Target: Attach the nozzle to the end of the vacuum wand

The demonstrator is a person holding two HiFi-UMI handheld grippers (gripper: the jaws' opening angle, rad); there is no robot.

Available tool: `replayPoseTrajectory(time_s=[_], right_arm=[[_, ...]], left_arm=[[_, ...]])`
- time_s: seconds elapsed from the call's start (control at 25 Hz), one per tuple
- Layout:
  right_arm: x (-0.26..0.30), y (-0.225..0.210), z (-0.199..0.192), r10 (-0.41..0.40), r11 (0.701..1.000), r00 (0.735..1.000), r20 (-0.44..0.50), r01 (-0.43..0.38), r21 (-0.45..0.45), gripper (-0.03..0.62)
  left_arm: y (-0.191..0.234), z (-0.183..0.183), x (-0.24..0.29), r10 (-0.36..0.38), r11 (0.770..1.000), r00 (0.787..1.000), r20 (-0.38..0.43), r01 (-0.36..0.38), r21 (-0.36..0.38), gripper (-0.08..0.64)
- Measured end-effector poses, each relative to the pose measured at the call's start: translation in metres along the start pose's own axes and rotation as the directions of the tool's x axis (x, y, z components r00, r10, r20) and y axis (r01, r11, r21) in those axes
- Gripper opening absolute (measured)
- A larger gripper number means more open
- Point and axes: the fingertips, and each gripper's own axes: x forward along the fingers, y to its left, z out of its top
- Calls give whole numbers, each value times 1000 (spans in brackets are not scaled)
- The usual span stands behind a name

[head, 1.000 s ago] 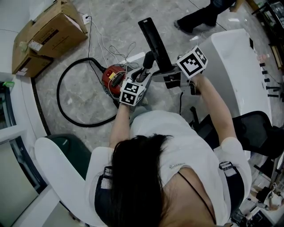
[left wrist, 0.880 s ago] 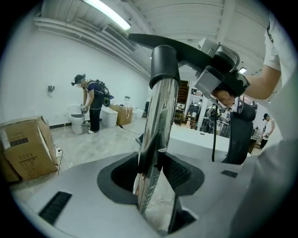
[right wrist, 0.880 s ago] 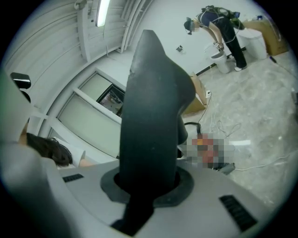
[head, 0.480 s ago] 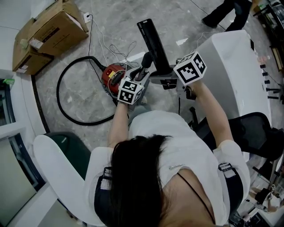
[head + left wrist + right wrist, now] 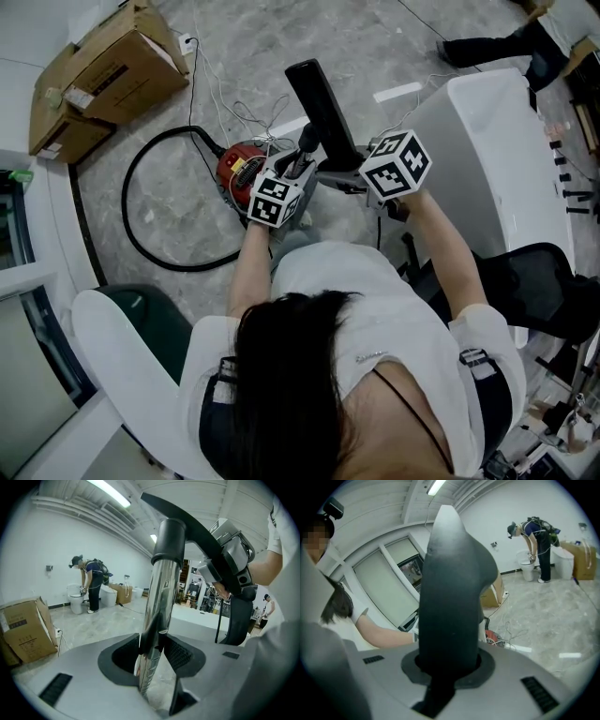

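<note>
Right hand-held gripper [image 5: 447, 667], tight on nozzle [image 5: 450, 597], now nearer left hand-held gripper [image 5: 157, 653], tight on wand [image 5: 159, 602]; closed cardboard boxes [image 5: 103, 70] aside.

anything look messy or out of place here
Nothing looks damaged or spilled. The one untidy spot is the floor: loose white cables lie tangled beside the red vacuum, and its black hose sprawls in a wide loop. The wand and nozzle look intact.
</note>
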Motion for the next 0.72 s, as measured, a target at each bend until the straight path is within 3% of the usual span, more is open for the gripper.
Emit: replayPoseTrajectory(time_s=[0.32, 0.56, 0.72], right_arm=[[-1, -5, -1, -36, 997, 998, -44, 32, -74, 67], [3, 2, 0, 90, 992, 995, 46, -93, 85, 67], [0, 3, -1, 102, 989, 994, 50, -106, 100, 67]], left_arm=[[0, 4, 2, -11, 1000, 1000, -12, 11, 8, 164], [3, 1, 1, -10, 1000, 1000, -13, 10, 14, 164], [1, 1, 1, -10, 1000, 1000, -15, 10, 22, 164]])
